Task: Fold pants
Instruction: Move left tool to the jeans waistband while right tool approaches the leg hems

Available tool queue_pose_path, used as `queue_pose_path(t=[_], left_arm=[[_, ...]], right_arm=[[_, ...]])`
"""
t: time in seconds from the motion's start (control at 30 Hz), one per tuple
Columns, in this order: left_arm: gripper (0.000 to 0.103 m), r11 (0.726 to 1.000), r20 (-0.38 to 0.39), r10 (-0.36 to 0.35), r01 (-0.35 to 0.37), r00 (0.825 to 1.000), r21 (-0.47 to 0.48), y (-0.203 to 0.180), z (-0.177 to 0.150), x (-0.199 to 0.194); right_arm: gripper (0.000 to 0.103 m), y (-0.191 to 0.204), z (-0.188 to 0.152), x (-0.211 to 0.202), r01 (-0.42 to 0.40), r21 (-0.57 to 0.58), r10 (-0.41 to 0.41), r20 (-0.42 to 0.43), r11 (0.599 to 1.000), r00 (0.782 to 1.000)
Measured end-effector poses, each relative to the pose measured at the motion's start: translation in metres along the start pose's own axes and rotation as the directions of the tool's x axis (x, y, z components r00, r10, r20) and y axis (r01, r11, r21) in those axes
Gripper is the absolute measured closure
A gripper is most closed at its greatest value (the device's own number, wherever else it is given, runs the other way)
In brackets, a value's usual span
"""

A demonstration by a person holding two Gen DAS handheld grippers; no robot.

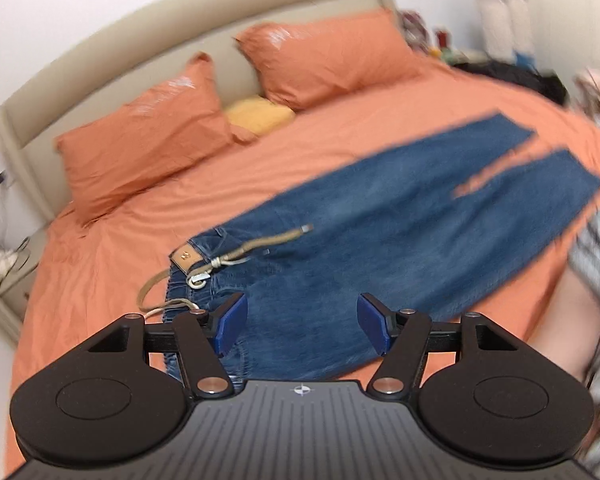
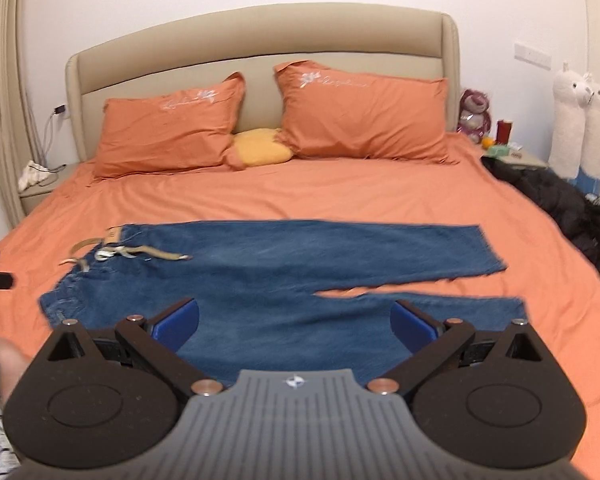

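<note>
Right wrist view: both hand-held grippers gape wide, empty, above flat jeans.

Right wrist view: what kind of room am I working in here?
Most likely a home bedroom. The jeans lie spread on a large bed with orange sheets, two matching pillows against a padded beige headboard, and a nightstand with plush toys beside it.

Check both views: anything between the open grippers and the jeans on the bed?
Nothing visible. The left gripper hangs over the jeans near the waistband, the right gripper over the near leg. Only the belt lies on the waist end.
</note>
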State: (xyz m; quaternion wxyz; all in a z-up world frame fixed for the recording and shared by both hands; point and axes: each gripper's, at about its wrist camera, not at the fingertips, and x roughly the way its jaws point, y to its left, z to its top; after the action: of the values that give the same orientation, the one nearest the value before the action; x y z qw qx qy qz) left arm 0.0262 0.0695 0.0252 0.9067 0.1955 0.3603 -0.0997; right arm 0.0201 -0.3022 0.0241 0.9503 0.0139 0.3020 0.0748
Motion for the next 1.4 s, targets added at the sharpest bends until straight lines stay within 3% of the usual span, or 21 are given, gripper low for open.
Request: queue_pose_path(t=[0.1, 0.27, 0.43, 0.57, 0.7, 0.9, 0.93, 1.07, 1.17, 1.23, 1.27, 1.3, 1.33, 1.37, 1.4], left_arm=[[0.028, 0.994, -0.065, -0.038, 0.044, 0.997, 0.096, 0.019, 0.000, 0.017], [0.029, 0.990, -0.169, -0.009, 0.033, 0.986, 0.138, 0.061, 0.000, 0.059], [0.029, 0.997, -0.226, -0.080, 0.082, 0.971, -0.002, 0.110, 0.002, 0.117], [0.029, 0.979, -0.300, -0.124, 0.069, 0.946, -0.190, 0.150, -0.006, 0.176], [0.029, 0.923, -0.332, -0.177, 0.039, 0.926, -0.383, 0.187, -0.022, 0.231], [0.029, 0.780, -0.297, -0.280, 0.037, 0.913, -0.624, 0.226, -0.044, 0.292], [0.029, 0.769, -0.302, -0.293, 0.036, 0.907, -0.639, 0.229, -0.048, 0.302], [0.027, 0.782, -0.334, -0.288, 0.020, 0.898, -0.623, 0.234, -0.058, 0.326], [0.025, 0.764, -0.303, -0.333, 0.067, 0.893, -0.642, 0.241, -0.065, 0.330], [0.025, 0.731, -0.273, -0.360, 0.088, 0.892, -0.677, 0.243, -0.069, 0.330], [0.026, 0.728, -0.263, -0.368, 0.100, 0.892, -0.679, 0.242, -0.069, 0.330], [0.029, 0.740, -0.266, -0.360, 0.100, 0.894, -0.665, 0.238, -0.068, 0.328], [0.047, 0.734, -0.261, -0.371, 0.109, 0.891, -0.670, 0.235, -0.068, 0.325], [0.060, 0.706, -0.238, -0.385, 0.119, 0.892, -0.698, 0.235, -0.070, 0.322], [0.065, 0.691, -0.212, -0.375, 0.119, 0.903, -0.713, 0.234, -0.071, 0.318]], right_arm=[[0.009, -0.024, 0.012, 0.012, 0.043, -0.044, -0.044, -0.010, 0.998, 0.999], [0.030, -0.064, 0.025, 0.044, 0.117, -0.094, -0.124, -0.069, 0.989, 0.990], [0.057, -0.108, 0.026, 0.098, 0.153, -0.089, -0.164, -0.129, 0.984, 0.978], [0.059, -0.133, 0.015, 0.157, 0.198, -0.057, -0.206, -0.211, 0.979, 0.956], [0.059, -0.141, -0.002, 0.202, 0.189, -0.026, -0.189, -0.275, 0.982, 0.943], [0.059, -0.136, -0.023, 0.249, 0.203, -0.071, -0.215, -0.338, 0.977, 0.916], [0.059, -0.136, -0.026, 0.254, 0.209, -0.075, -0.222, -0.346, 0.975, 0.912], [0.059, -0.139, -0.033, 0.272, 0.220, -0.088, -0.237, -0.372, 0.971, 0.897], [0.059, -0.139, -0.037, 0.281, 0.227, -0.108, -0.251, -0.391, 0.968, 0.885], [0.059, -0.140, -0.041, 0.287, 0.232, -0.120, -0.261, -0.402, 0.965, 0.878], [0.059, -0.140, -0.042, 0.291, 0.236, -0.125, -0.266, -0.407, 0.964, 0.874], [0.059, -0.140, -0.044, 0.293, 0.241, -0.129, -0.273, -0.411, 0.962, 0.870], [0.059, -0.140, -0.045, 0.296, 0.247, -0.131, -0.279, -0.413, 0.960, 0.867], [0.059, -0.140, -0.046, 0.298, 0.250, -0.130, -0.281, -0.415, 0.960, 0.865], [0.059, -0.140, -0.047, 0.300, 0.250, -0.128, -0.281, -0.416, 0.960, 0.865]])
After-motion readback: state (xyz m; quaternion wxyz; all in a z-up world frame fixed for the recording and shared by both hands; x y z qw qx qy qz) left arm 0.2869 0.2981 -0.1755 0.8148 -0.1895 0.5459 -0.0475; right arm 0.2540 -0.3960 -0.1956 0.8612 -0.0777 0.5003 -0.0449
